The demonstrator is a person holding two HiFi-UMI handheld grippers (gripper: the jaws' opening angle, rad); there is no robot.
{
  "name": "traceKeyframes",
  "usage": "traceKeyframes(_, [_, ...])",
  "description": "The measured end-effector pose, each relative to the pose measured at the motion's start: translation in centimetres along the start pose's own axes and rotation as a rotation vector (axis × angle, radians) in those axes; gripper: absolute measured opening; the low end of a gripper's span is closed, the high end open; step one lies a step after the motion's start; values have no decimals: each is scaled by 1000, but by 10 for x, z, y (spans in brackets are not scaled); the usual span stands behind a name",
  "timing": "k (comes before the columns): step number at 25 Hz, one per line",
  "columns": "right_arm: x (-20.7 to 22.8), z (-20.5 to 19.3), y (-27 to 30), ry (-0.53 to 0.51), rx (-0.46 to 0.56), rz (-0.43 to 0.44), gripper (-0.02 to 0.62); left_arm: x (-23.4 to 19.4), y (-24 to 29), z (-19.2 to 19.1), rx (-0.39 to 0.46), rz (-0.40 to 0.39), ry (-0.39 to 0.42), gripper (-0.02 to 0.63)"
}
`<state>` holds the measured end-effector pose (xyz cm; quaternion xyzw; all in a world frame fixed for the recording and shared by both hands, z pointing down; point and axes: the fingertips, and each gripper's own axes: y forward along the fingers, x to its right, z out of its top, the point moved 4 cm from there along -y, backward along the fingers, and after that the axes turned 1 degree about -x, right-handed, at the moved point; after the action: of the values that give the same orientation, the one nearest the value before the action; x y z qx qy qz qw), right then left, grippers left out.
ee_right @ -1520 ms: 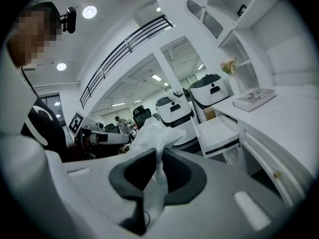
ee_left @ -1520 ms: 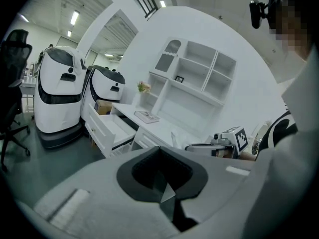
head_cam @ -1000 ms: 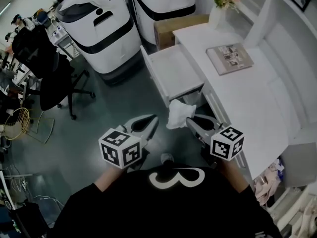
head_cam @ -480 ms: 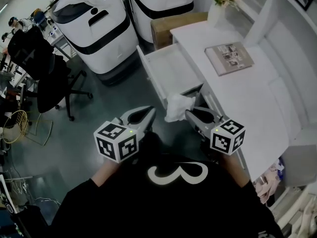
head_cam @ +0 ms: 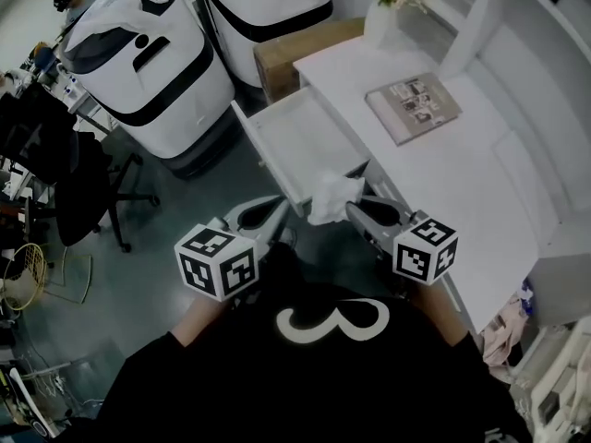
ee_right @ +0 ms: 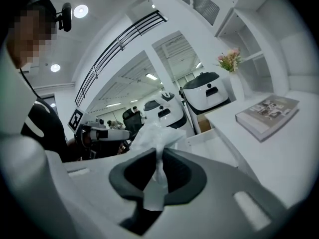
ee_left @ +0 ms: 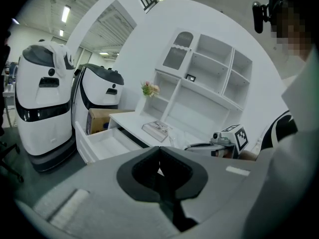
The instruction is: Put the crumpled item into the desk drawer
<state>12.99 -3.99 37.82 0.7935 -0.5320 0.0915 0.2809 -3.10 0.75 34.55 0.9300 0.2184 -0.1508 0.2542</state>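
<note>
The left claw (head_cam: 266,214) hangs closed and empty near the open white desk drawer (head_cam: 291,137). The right claw (head_cam: 358,212) pinches the crumpled white paper (head_cam: 332,195) just beside the drawer's near edge. This looks like the carrying step. Next, the paper needs to be brought over the drawer's hollow and released.

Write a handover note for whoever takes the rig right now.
Right gripper: fingers shut on the crumpled white item, held in the air at the near edge of the desk drawer.
Left gripper: fingers together, holding nothing, beside the right one.
Done: drawer is open, item is picked up.
Left: carry the item over the drawer and release it inside; closing the drawer may follow.
</note>
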Motion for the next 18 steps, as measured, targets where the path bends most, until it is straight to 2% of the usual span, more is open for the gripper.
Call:
traceKeyframes(8, [39, 28, 53, 70, -28, -76, 44, -65, 50, 37, -68, -76, -35, 9])
traceKeyframes(18, [80, 68, 116, 133, -26, -157, 44, -139, 100, 83, -146, -148, -13, 9])
